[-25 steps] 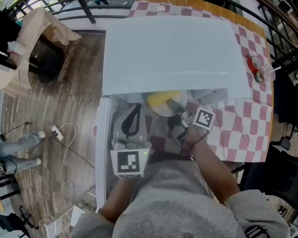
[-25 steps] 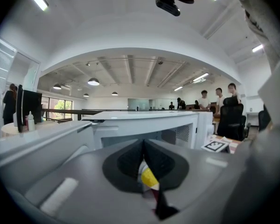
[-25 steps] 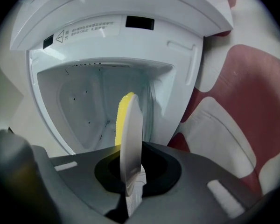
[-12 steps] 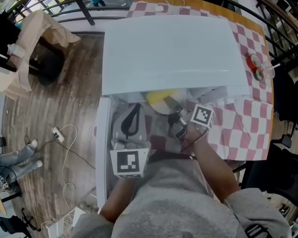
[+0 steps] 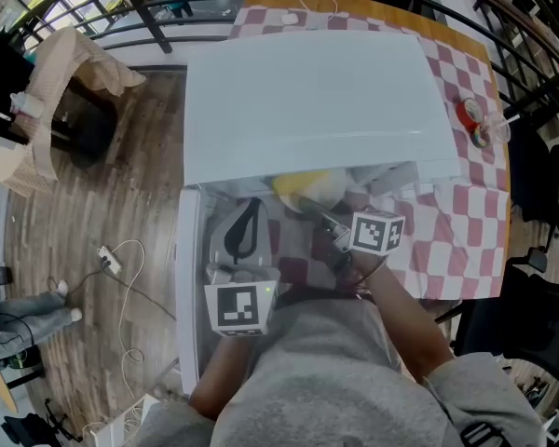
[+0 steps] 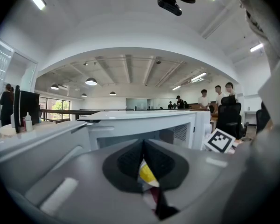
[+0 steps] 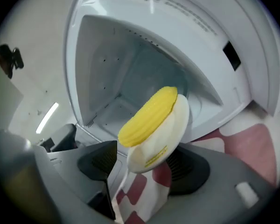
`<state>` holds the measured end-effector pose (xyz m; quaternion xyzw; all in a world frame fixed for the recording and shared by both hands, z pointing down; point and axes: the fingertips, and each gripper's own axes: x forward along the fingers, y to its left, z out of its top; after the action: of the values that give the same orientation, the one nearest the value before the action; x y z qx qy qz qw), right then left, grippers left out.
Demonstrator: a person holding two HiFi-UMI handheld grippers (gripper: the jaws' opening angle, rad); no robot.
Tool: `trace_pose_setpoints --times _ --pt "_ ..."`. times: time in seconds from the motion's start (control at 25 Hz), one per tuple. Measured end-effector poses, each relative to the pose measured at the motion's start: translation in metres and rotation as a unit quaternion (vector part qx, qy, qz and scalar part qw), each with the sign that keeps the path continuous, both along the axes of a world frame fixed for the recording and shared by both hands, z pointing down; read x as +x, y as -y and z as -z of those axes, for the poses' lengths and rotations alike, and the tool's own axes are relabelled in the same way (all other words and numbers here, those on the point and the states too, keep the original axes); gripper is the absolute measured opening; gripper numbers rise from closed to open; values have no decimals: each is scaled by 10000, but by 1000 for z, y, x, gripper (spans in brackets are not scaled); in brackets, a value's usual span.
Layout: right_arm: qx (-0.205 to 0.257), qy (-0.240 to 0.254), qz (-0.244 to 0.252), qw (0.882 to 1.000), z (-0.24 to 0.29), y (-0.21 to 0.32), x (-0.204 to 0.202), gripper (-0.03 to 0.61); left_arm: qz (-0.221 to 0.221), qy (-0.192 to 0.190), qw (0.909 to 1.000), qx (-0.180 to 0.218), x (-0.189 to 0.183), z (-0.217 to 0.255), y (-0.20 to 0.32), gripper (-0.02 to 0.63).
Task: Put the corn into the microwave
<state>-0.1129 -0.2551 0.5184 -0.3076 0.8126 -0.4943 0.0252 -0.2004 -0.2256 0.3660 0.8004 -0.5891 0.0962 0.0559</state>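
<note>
**A:** Where is the corn [image 7: 148,118]?

**B:** At the mouth of the microwave [image 5: 307,91]. It lies yellow side up in its pale husk, right at the front lip of the open cavity. In the head view it peeks out from under the front edge of the white top. I can't tell whether it lies fully inside.

**A:** And the right gripper [image 7: 145,171]?

**B:** Its 2 jaws have just been opening and now stand wide, 1 on each side of the corn. 1 pad is visibly clear of the husk, so nothing is clamped. The gripper points into the cavity and slightly downward, with its marker cube [image 5: 377,233] facing up. The right forearm [image 5: 396,310] reaches in from the lower right, over the red-and-white checked cloth [image 5: 447,240].

**A:** What about the left gripper [image 6: 143,146]?

**B:** Its jaws are together with nothing between them. A slit below them shows a bit of yellow beyond. The gripper sits low in front of the opening, just beside the open door [image 5: 184,277], which swings out to the left. It aims at the microwave, nearly level, and the left forearm [image 5: 225,371] runs straight out from the body.
</note>
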Motion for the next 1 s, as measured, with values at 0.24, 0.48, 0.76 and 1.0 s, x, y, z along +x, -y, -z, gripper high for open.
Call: trace_pose_setpoints --times 0.24,0.48,0.76,1.0 --pt "1192 -2132 41 9697 -6 -11 26 353 -84 65 9999 54 4 -3 1 8" --pt "2015 -3055 -17 9306 -2 -16 34 395 -88 77 9999 50 5 -3 2 8" --pt "2588 -3828 -85 8868 0 -9 30 410 -46 99 9999 -7 3 -5 -2 8" --pt "2504 -3931 -132 8846 -3 5 22 399 -12 114 9999 5 0 -3 -3 8"
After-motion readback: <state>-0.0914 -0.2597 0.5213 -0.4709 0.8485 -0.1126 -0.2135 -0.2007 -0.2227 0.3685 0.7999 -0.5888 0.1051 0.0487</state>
